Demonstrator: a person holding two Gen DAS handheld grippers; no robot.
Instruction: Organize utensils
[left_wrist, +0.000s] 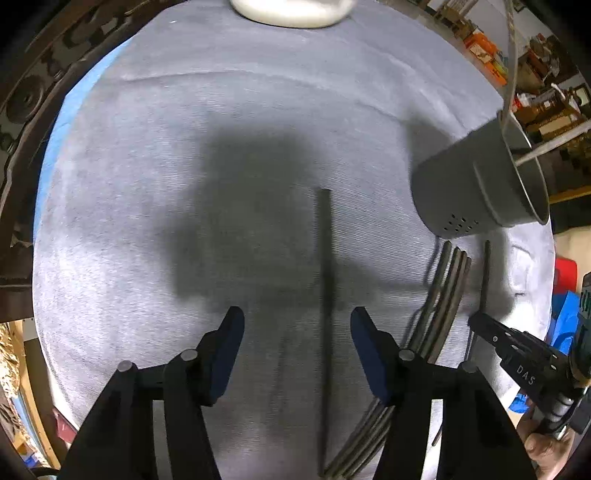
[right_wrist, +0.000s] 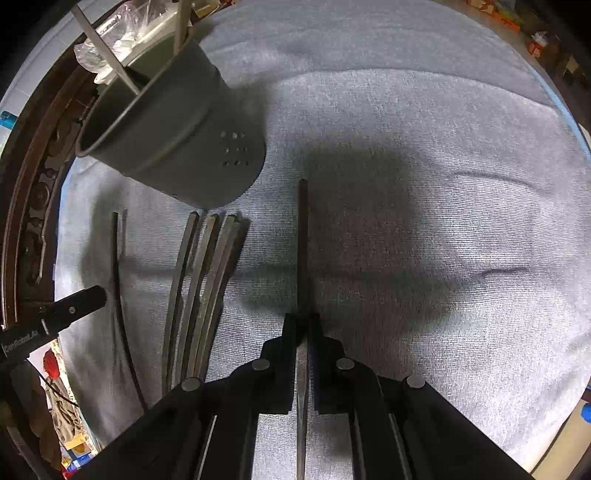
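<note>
while the right gripper (right_wrist: 303, 325) has its fingers clamped on one slim dark metal utensil handle (right_wrist: 303, 236) lying on the grey cloth-covered table (right_wrist: 424, 110), the left gripper (left_wrist: 297, 332) hangs open above another dark utensil handle (left_wrist: 325, 258), nothing pressed between its fingers. four more dark handles (right_wrist: 201, 280) lie bunched just below the grey perforated metal utensil holder (right_wrist: 177, 140), which stands on the cloth with two pale sticks in it.

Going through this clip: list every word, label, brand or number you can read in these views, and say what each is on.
"DAS": on the side of the right gripper, left wrist view.
"GenRobot.AI": on the body of the left gripper, right wrist view; blurred, so the reading is uncertain.
Print on the orange boxes in the background: too small to read.
</note>
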